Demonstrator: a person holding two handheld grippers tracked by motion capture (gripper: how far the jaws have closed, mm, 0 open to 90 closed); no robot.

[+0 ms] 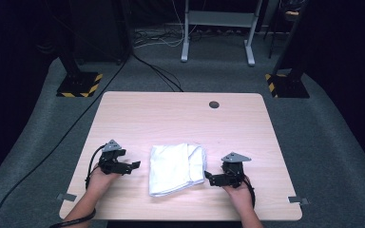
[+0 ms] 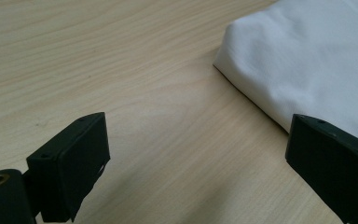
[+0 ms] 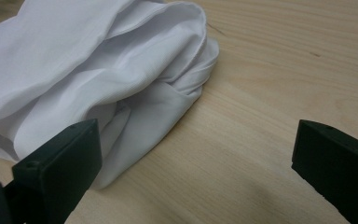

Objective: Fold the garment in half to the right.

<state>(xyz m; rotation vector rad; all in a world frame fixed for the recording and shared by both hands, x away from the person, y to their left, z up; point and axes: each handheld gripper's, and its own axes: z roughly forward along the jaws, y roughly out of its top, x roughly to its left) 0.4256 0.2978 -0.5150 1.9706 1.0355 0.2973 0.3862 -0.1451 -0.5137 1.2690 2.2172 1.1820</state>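
The folded white cloth [image 1: 176, 168] lies at lower centre of the high view, on the near half of the wooden table [image 1: 171, 114]. Your left gripper [image 1: 132, 166] sits just left of it and your right gripper [image 1: 209, 177] at its lower right corner. Both have their jaws spread wide, holding nothing.

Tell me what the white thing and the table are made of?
The white cloth looks like thin, soft woven fabric, maybe cotton: it folds in loose layers with gentle creases and a matte surface. The table looks like light wood or a wood-look laminate: pale grain lines run across a smooth, slightly shiny top. Which of the two cannot be told.
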